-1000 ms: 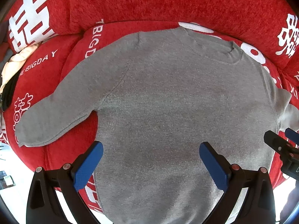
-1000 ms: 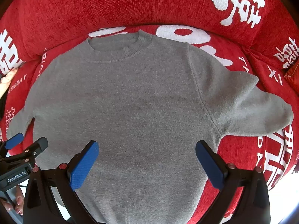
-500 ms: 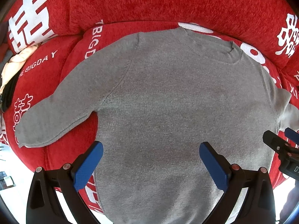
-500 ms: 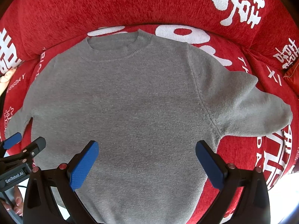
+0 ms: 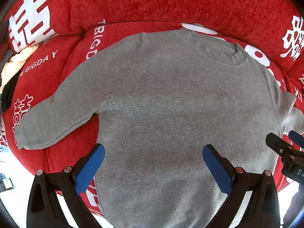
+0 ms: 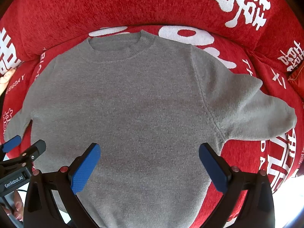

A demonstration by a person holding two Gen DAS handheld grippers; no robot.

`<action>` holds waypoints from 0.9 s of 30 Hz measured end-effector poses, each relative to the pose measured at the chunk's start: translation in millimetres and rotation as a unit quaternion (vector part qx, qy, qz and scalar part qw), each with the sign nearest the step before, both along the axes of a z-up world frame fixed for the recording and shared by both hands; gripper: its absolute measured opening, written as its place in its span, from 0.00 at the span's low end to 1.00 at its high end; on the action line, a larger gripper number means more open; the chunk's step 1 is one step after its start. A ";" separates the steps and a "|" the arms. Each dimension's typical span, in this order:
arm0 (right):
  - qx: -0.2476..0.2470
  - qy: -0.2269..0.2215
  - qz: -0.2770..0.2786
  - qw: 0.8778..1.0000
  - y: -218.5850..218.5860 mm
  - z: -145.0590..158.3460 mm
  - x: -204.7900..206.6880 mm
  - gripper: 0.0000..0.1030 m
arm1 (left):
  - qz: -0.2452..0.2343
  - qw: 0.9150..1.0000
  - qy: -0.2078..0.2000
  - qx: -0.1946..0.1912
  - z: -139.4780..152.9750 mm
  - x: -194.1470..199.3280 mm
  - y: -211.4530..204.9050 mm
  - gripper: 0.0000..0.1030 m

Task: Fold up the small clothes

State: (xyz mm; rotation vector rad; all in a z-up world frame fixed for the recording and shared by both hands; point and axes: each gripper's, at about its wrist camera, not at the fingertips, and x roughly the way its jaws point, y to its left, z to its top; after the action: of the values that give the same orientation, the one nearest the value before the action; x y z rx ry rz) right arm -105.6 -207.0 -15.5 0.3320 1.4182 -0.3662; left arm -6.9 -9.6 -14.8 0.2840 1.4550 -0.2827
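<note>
Grey sweater (image 5: 171, 104) lying flat, front up, on the red cushion (image 5: 62, 72), collar (image 5: 216, 49) toward 12 o'clock and hem toward 6 o'clock in both wrist views. My left gripper (image 5: 153, 168) hangs above the lower body panel with its blue pads spread wide and nothing between them; my right gripper (image 6: 150, 167) is likewise agape and empty over the same panel. The left sleeve (image 5: 57, 117) runs out toward 8 o'clock in the left view; the right sleeve (image 6: 254, 114) runs toward 3 o'clock in the right view, with a crease doubling it near the shoulder. I judge that no fold is made yet, so the step in hand is the first sleeve fold. To do it well I would pinch each sleeve near its cuff, taking the knit alone and not the cushion pile, carry it across the chest along the shoulder seam, and flatten the right sleeve's crease first.
</note>
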 end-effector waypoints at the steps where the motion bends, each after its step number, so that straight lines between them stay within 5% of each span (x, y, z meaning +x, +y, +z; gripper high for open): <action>1: 0.000 0.000 0.000 1.000 0.1 -0.1 0.3 1.00 | 0.000 1.000 0.000 0.000 -0.1 0.1 0.1 1.00; 27: -0.012 0.003 0.000 1.000 9.2 6.3 5.0 1.00 | 0.009 1.000 0.000 -0.012 0.9 6.7 10.6 1.00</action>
State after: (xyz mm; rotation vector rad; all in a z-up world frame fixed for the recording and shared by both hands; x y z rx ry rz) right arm -100.6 -197.8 -9.2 0.3116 1.4179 -0.3831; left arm -0.2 1.0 -13.9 0.2511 1.4531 -0.2850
